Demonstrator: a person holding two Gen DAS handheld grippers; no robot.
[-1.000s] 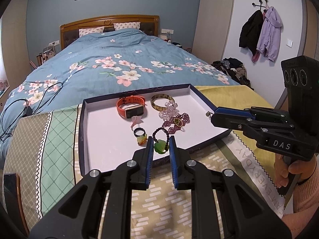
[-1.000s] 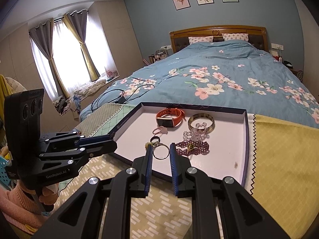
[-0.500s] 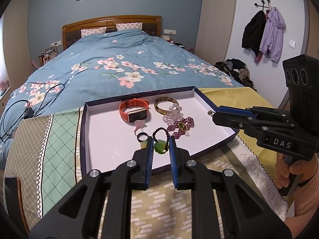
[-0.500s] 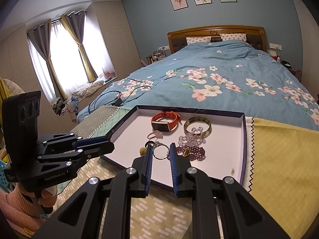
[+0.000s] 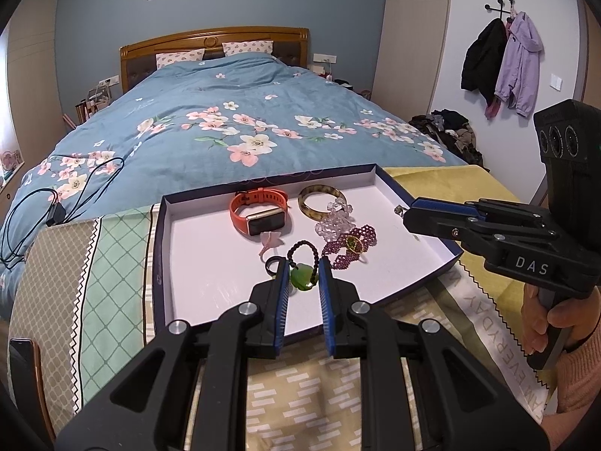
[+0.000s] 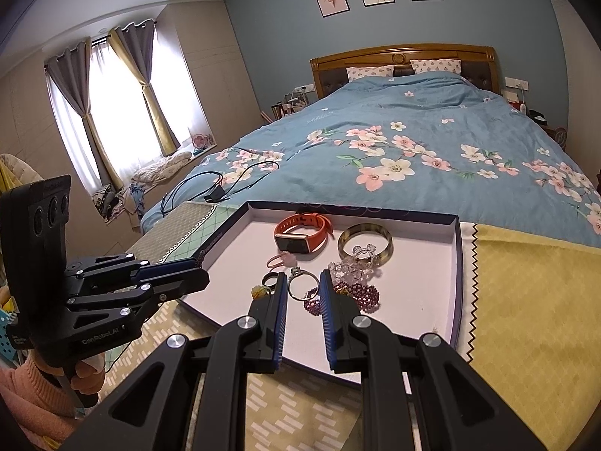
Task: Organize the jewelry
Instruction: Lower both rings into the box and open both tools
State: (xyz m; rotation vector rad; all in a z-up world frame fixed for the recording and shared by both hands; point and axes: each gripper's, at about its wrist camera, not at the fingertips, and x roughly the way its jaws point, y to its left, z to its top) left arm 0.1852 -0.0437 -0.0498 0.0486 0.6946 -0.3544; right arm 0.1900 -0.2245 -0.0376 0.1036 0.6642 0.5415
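Left gripper [image 5: 303, 268] pinches a green pendant [image 5: 302, 279] on a dark bead loop; right gripper [image 6: 303, 288] pinches a silver ring [image 6: 300, 285], both held above the near part of a navy-rimmed, white-lined tray [image 5: 162, 248]. In the left wrist view the tray holds an orange smartwatch [image 5: 258, 215] at 12 o'clock of the pendant, an amber bangle [image 5: 321, 200] at 1 o'clock, clear crystal beads [image 5: 335, 218] and a purple beaded bracelet [image 5: 349, 246] at 2 o'clock. A pink flower ring [image 5: 270, 241] and a black ring [image 5: 271, 263] lie at 10–11 o'clock; the tray sits on a patterned cloth [image 5: 112, 263] at the foot of a bed [image 5: 225, 127].
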